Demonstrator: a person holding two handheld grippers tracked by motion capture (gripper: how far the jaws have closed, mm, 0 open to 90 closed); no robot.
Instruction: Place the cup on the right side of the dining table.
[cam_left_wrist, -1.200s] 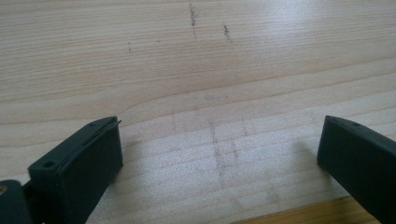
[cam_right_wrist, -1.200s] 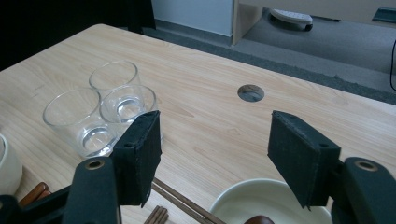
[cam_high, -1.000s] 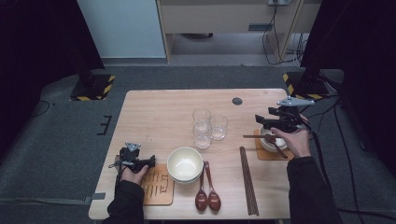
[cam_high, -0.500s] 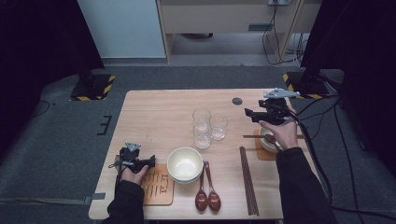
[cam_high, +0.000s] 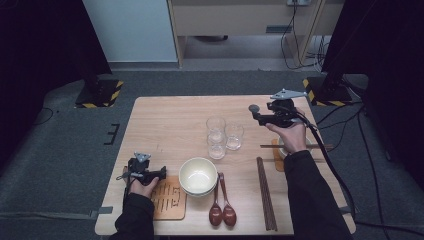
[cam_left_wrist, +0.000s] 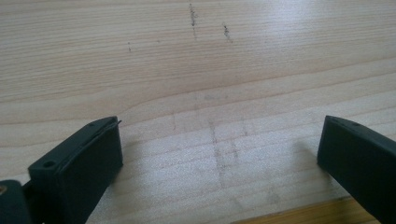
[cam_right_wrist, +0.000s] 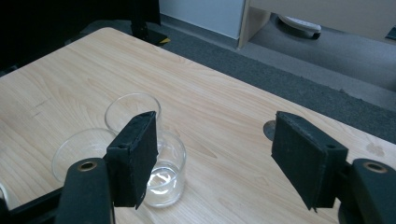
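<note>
**Right claw up by the glasses, nothing grabbed**

Big wooden bench (cam_high: 170, 125) first. Using the cluster of three clear glasses (cam_high: 222, 136) as the landmark: right claw (cam_high: 256, 111) hovers just right of and behind them, jaws wide, empty. Left claw (cam_left_wrist: 219, 154) sits well off toward the near-left corner, low over bare wood, jaws wide too, holding nothing

High view: set above the near edge of the table (cam_high: 165, 125), faced forward and down; the whole tabletop and the floor beyond are taken in from afar.

Left gripper view: carried low and very close over bare wood, faced steeply down; a corner of the coaster (cam_left_wrist: 299, 215) is caught at the bottom edge.

Right gripper view: held higher, faced obliquely across the table toward its far edge; the glasses (cam_right_wrist: 161, 168) are shared with the high view (cam_high: 222, 136).
</note>
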